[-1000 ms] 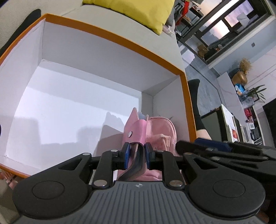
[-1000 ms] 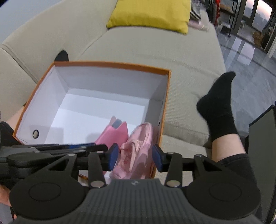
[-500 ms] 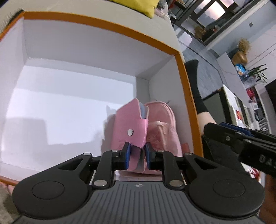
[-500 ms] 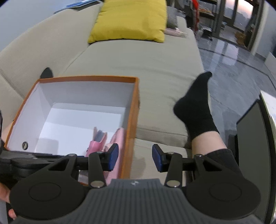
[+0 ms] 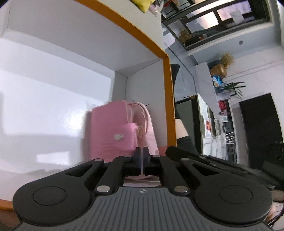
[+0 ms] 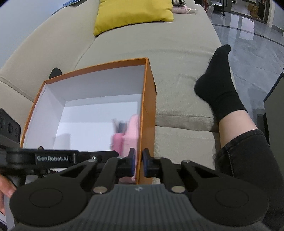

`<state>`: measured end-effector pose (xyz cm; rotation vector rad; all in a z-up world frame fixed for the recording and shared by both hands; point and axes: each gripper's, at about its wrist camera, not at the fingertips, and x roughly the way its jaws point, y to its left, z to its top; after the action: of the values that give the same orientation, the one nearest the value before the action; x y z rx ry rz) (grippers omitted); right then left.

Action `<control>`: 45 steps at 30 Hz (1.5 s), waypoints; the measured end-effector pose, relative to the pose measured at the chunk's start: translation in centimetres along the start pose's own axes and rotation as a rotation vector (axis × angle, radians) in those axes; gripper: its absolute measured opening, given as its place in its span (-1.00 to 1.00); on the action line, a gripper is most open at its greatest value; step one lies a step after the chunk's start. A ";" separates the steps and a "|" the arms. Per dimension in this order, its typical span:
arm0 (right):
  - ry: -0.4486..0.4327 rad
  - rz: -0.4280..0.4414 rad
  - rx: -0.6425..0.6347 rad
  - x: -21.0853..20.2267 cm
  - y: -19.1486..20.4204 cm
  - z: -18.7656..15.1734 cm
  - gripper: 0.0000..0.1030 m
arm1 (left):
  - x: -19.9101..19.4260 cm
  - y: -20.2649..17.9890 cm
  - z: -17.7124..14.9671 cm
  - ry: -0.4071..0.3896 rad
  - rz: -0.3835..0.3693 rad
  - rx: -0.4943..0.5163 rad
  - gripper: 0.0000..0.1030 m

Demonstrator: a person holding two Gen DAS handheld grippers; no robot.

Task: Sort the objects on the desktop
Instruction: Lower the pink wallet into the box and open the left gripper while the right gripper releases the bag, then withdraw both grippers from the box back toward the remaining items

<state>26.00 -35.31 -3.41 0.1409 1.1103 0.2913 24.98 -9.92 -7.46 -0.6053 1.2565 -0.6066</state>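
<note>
The left gripper [image 5: 142,154] has just closed: a second ago its fingers clamped the pink snap wallet [image 5: 110,131], now they are clenched on nothing, and the wallet stands free on the floor of the orange box [image 5: 167,99], in the near right corner, leaning against the pale pink pouch [image 5: 145,122] there. That item looks sorted.

The right gripper [image 6: 139,162] has also just been closing. A second ago its fingers hung wide over the pouch; now they straddle the box's right wall [image 6: 148,113] near its near corner, one inside and one outside, and appear to pinch it. My guess is that it steadies or shifts the box.

The box sits on a beige sofa [image 6: 177,44], with a yellow cushion [image 6: 131,14] far back. The person's leg in a black sock [image 6: 219,80] lies just beside the box's right wall and would block a slide that way.
</note>
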 end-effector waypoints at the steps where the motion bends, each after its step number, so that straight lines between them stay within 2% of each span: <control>1: -0.001 -0.004 0.000 0.0 0.1 0.0 -0.81 | 0.3 -0.1 0.0 -0.002 0.050 0.011 -0.98; 3: -0.004 -0.007 -0.008 0.0 0.1 0.0 -0.80 | 0.7 0.0 -0.1 -0.006 0.088 0.024 -0.98; 10: -0.013 -0.005 -0.019 -0.2 0.0 -0.4 -0.72 | 0.3 -0.2 -0.1 -0.026 0.075 0.045 -0.95; 13: -0.045 -0.021 -0.046 -0.7 0.5 -0.4 -0.72 | -1.1 -0.5 -0.1 -0.058 0.097 0.068 -0.75; 17: -0.089 -0.024 -0.103 -1.6 1.5 -0.4 -0.67 | -3.0 -0.8 0.3 -0.097 0.259 0.117 -0.41; 18: -0.096 -0.017 -0.119 -1.8 1.7 -0.4 -0.67 | -3.2 -0.7 0.6 -0.093 0.296 0.122 -0.34; 20: -0.100 -0.007 -0.141 -1.8 2.3 -0.2 -0.67 | -3.4 -0.6 1.0 -0.073 0.369 0.146 0.01; 21: -0.097 -0.003 -0.150 -1.7 2.6 -0.1 -0.67 | -3.3 -0.6 1.0 -0.060 0.398 0.160 0.04; 24: -0.092 -0.012 -0.166 -1.3 3.1 0.1 -0.67 | -2.3 -0.2 1.8 -0.006 0.482 0.189 0.05; 26: -0.099 -0.031 -0.173 -1.1 3.2 0.1 -0.67 | -1.4 0.4 2.2 0.041 0.509 0.178 0.04; 29: -0.121 -0.054 -0.172 -1.3 2.7 0.1 -0.57 | 0.0 1.0 2.5 0.091 0.508 0.171 0.03; 30: -0.123 -0.060 -0.168 -1.4 2.5 0.1 -0.57 | 0.4 1.0 2.5 0.103 0.505 0.173 -0.02; 31: -0.125 -0.065 -0.164 -1.4 2.3 0.1 -0.57 | 0.7 1.0 2.5 0.111 0.496 0.173 -0.19; 36: -0.106 -0.077 -0.149 -0.9 1.3 0.4 -0.57 | 1.7 0.9 2.9 0.133 0.513 0.197 -0.35; 42: -0.061 -0.035 -0.125 0.4 1.0 0.4 -0.58 | 2.9 0.4 2.5 0.182 0.478 0.214 -0.39; 45: -0.064 -0.049 -0.135 0.7 1.3 0.2 -0.58 | 3.4 -0.2 2.2 0.180 0.485 0.222 -0.39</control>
<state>26.24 -33.86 -3.61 0.0031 1.0265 0.3145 27.77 -12.28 -9.15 -0.0508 1.4184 -0.3889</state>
